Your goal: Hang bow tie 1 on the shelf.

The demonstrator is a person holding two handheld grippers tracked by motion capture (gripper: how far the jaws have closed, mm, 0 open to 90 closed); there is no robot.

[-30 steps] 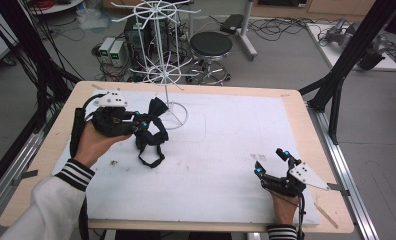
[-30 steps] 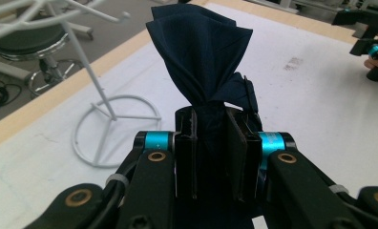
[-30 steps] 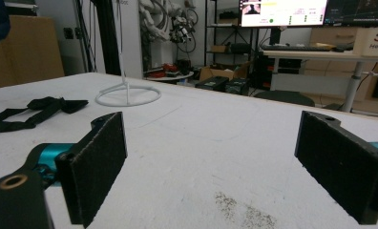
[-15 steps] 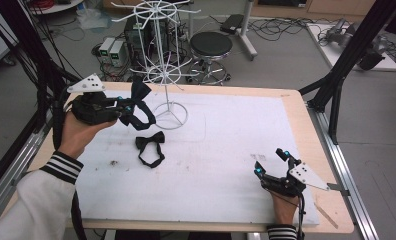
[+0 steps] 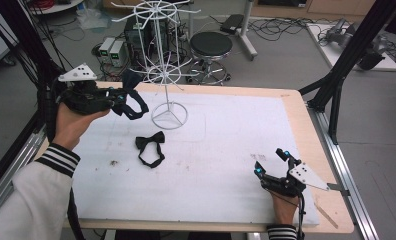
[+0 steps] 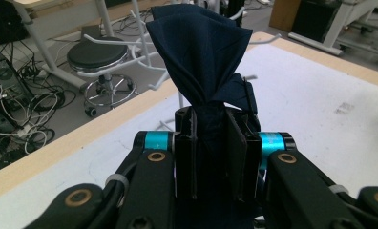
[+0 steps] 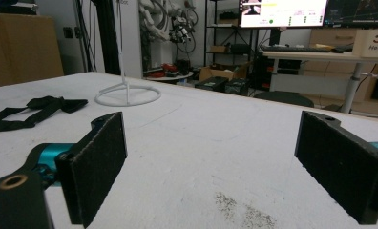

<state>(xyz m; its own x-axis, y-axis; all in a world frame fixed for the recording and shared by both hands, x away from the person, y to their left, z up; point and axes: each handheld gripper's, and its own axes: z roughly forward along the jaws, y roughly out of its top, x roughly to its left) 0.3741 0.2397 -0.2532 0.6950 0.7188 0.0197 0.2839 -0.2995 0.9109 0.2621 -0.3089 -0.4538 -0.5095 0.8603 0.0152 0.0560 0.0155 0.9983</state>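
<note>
1. Left tool [image 5: 117, 97] clamps a pleated navy fabric bow tie [image 6: 201, 57], raised beside the white wire stand [image 5: 163, 60].
2. Black bow tie [image 5: 151, 148] lies flat on the white surface [image 5: 226, 145].
3. Right tool [image 5: 271, 162] rests there, foam-padded jaws apart.

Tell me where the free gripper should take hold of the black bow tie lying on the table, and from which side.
Probably the knot where the wings of the black bow tie pinch together: it's the thickest, narrowest part. It lies flat, its strap looped toward the person, so come straight down with the open right gripper, jaws either side of the knot.
</note>
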